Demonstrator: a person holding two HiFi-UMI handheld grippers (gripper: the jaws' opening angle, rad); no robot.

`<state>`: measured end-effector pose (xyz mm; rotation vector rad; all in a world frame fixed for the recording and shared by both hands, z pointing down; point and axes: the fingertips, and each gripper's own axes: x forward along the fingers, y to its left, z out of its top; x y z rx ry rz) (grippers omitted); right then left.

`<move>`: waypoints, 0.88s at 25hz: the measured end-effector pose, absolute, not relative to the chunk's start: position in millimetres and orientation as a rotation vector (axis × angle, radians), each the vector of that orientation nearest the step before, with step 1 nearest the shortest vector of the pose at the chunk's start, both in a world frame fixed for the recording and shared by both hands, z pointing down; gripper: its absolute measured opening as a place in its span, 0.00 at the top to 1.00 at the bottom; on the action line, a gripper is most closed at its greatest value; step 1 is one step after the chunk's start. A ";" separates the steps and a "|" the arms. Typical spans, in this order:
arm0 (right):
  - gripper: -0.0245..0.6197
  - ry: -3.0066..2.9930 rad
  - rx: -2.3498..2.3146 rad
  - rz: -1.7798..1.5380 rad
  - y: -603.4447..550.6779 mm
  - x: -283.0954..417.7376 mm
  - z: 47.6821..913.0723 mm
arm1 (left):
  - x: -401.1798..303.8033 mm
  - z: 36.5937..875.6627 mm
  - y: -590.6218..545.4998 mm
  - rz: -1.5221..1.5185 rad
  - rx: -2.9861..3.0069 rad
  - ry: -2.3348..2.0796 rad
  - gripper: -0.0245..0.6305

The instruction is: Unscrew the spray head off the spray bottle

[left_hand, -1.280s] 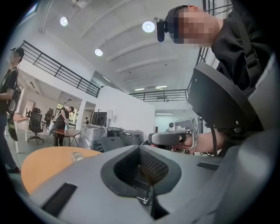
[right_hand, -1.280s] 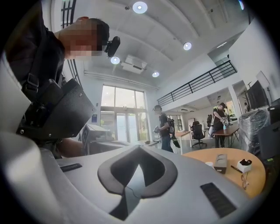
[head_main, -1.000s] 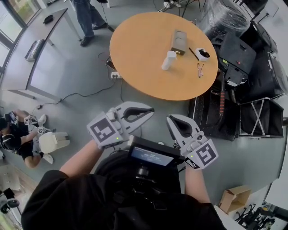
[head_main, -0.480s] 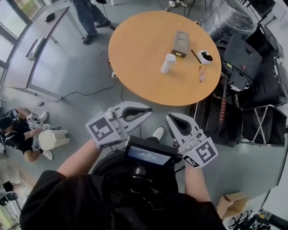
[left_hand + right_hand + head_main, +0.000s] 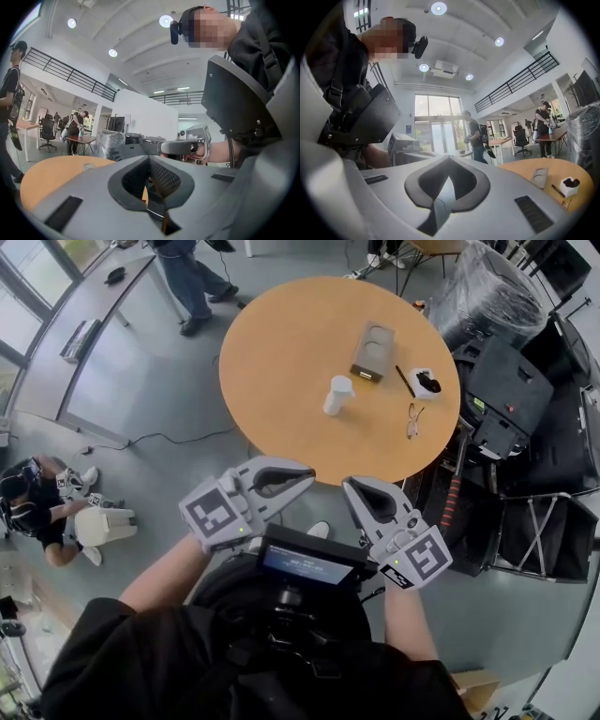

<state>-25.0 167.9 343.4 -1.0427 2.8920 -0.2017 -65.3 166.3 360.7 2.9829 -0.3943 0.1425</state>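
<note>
Your left gripper [image 5: 306, 474] and right gripper [image 5: 349, 487] are both closed and empty, near the table [image 5: 272, 362] edge. The white spray bottle [image 5: 337, 395] stands unsupported mid-table, so nudging it with closed jaws could topple it.

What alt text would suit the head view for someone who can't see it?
Looking down, a person holds a shut left tool and a shut right tool, both empty, short of a round orange table. On it are a white bottle, a tan box and glasses.

round table [image 5: 281, 352] nearer, left gripper [image 5: 309, 472] and right gripper [image 5: 347, 486] beside its edge
</note>
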 end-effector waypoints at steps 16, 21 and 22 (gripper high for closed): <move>0.95 2.919 -0.845 -0.264 113.2 68.0 353.2 | 26.1 371.6 121.4 0.201 2.924 -0.591 0.96; 0.95 2.936 -0.823 -0.262 103.9 78.4 352.8 | 37.6 369.1 110.9 0.212 2.917 -0.621 0.96; 0.95 2.946 -0.819 -0.255 102.2 78.7 354.2 | 38.3 369.1 108.5 0.212 2.917 -0.628 0.96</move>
